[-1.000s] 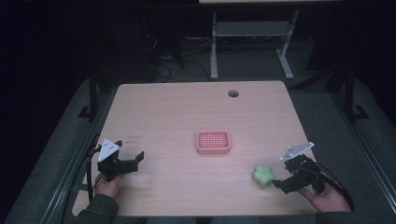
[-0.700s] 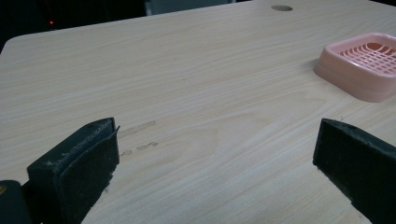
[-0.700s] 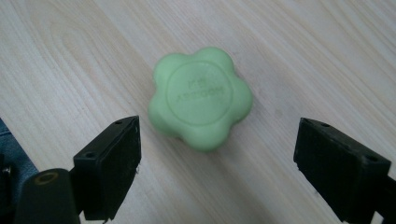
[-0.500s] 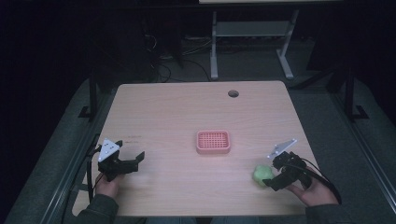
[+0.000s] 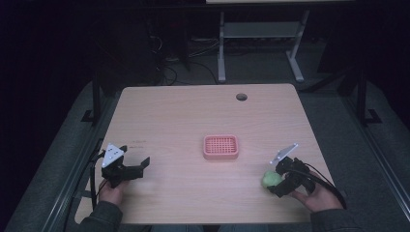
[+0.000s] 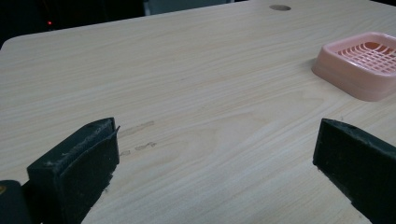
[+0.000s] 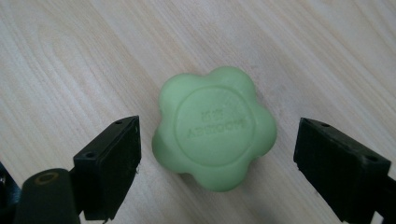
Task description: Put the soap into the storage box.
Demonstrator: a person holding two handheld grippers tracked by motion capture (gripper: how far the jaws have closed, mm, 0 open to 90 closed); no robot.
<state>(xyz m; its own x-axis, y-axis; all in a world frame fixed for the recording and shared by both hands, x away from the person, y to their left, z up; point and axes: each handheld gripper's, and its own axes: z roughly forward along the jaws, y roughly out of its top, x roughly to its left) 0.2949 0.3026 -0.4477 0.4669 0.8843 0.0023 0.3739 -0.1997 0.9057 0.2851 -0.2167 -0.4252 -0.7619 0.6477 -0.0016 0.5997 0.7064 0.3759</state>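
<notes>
The green flower-shaped soap lies flat on the tabletop, right of the pink soap dish and nearer the person. The right claw straddles it, jaws apart, neither touching it. The left claw rests spread wide, well left of the soap dish.
</notes>
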